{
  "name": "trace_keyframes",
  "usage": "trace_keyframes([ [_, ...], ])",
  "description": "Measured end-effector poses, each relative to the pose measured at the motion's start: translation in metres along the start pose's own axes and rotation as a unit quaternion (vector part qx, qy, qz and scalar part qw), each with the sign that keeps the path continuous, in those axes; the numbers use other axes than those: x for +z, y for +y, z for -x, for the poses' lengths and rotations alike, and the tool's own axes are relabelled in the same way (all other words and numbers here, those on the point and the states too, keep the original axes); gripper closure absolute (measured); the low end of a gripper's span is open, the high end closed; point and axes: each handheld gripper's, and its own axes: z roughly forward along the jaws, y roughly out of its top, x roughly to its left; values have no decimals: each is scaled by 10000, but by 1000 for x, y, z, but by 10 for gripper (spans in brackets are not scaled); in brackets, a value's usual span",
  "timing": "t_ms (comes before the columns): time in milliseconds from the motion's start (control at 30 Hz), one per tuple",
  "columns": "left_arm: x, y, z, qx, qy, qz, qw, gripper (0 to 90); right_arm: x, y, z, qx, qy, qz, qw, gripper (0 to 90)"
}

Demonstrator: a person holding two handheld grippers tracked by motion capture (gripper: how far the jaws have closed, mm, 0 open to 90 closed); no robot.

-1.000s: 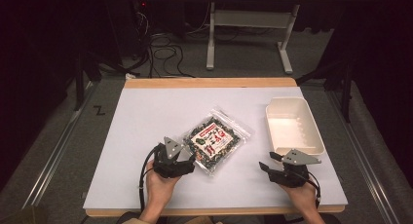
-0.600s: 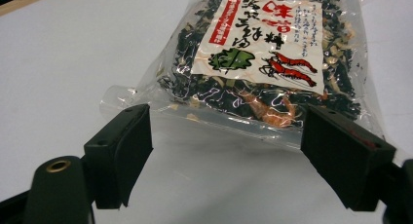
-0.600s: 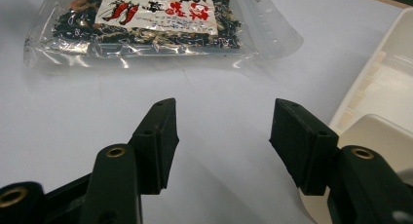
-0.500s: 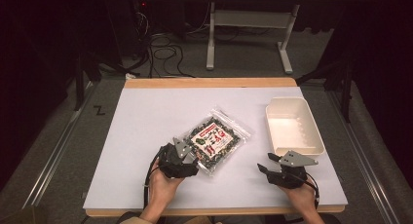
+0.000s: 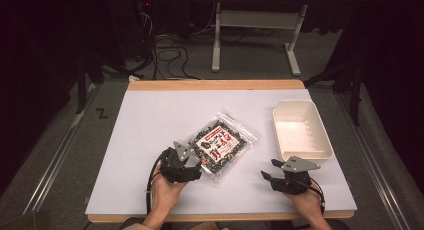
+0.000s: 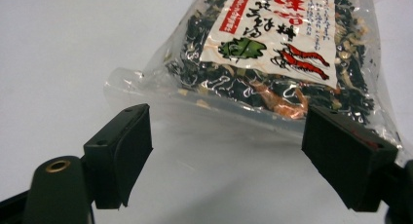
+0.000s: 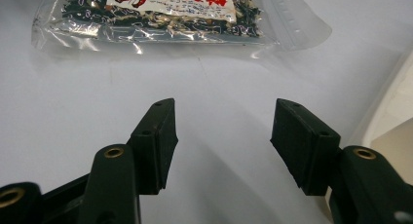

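- White and matte, the counter (image 5: 150,120) ran between a wooden near edge and a wooden far edge, with dark floor, cables and a grey desk frame beyond it at 12 o'clock.
- Nearest the person, the left hand (image 5: 165,192) held the left hand-held gripper (image 5: 192,162) at about 7 o'clock on the counter, pointing toward 1 o'clock.
- Its jaws stood wide apart, gripping nothing; in the left gripper view the near corner of the bag's clear edge lay between them, and contact could not be told.
- At about 5 o'clock the right hand (image 5: 306,202) held the right hand-held gripper (image 5: 267,171), pointing toward 10 o'clock.
- Its jaws were also spread and empty over bare counter, clear of the bag.
- Just beyond the left hand-held gripper, near the middle of the counter, lay the seaweed bag (image 5: 220,145): a clear pouch of dark dried pieces with a white label printed in red, lying flat and turned diagonally.
- In the right gripper view the bag (image 7: 165,14) lay ahead at 12 o'clock, well apart from the jaws.
- Farther off at 3 o'clock sat a cream tray (image 5: 315,117), upright, apart from the bag.
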Motion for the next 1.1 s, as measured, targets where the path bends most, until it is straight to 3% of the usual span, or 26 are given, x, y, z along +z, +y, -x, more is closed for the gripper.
trace_keyframes([
  [233,7,4,0,-205,44,1,9998,175,-1,1,-1,-14,-1,76,10000,425],
  [333,12,5,-3,-297,40,-101,9995,175,2,3,0,11,-154,-37,9999,439],
  [600,17,1,-6,-266,35,-297,9992,179,-1,23,3,279,-61,41,9996,490],
  [767,16,-2,-8,-297,18,-328,9990,180,9,40,8,187,-53,-216,9996,476],
  [800,16,-4,-9,-293,23,-369,9989,181,13,51,10,189,-64,-313,9993,473],
  [900,17,-8,-12,-341,8,-426,9985,182,15,61,12,197,-63,-367,9991,464],
  [933,16,-9,-14,-367,-13,-407,9985,185,18,74,17,226,-100,-526,9983,460],
  [967,16,-9,-14,-367,-13,-407,9985,188,18,74,17,226,-100,-526,9983,460],
  [1033,12,-9,-14,-431,-40,-190,9989,188,24,89,25,245,-141,-632,9976,461],
  [1100,11,-6,-13,-429,-36,-121,9990,187,29,99,30,257,-171,-741,9968,461],
])
